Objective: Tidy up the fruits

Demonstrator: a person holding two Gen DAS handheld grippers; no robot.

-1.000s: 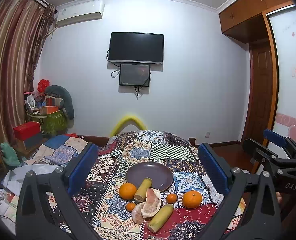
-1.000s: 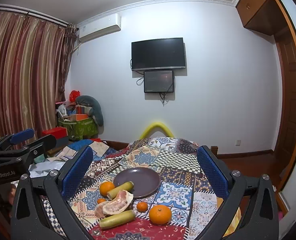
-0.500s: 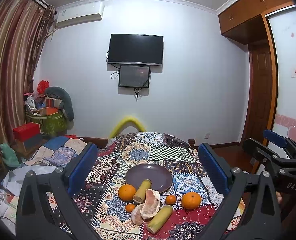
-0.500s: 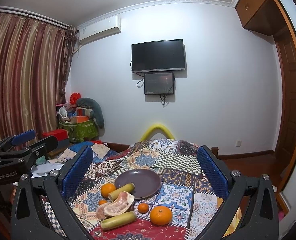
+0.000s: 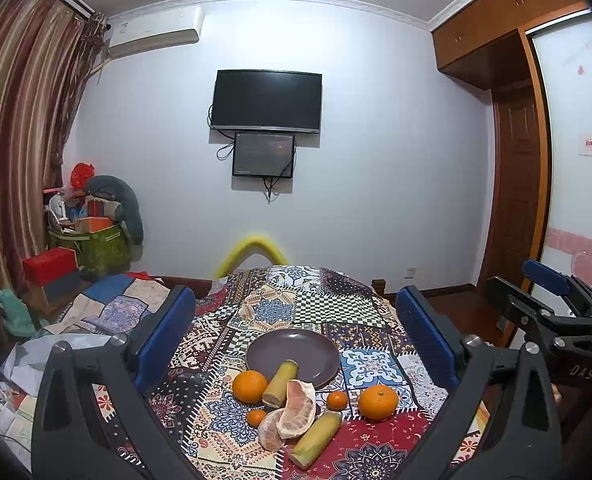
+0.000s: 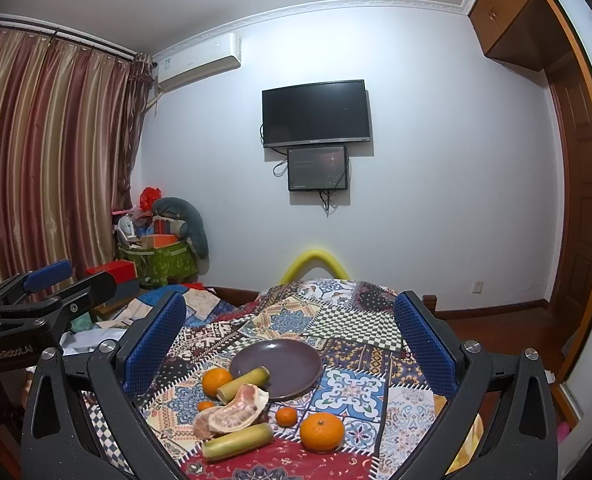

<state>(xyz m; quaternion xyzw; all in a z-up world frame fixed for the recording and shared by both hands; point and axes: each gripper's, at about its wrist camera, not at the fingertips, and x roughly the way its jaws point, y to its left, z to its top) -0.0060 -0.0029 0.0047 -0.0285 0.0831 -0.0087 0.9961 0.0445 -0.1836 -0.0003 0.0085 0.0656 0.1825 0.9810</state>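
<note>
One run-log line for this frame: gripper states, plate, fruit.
left hand-held gripper: open, empty | right hand-held gripper: open, empty | plate: sugarcane piece overlaps rim | oranges, pomelo: on cloth | stage: nothing grasped yet

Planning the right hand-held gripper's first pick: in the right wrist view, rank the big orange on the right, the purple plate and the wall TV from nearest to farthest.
1. Big orange, low right on the cloth, nearest the right hand-held gripper.
2. Purple plate, centre, behind the fruit.
3. Wall TV, on the far wall.
</note>
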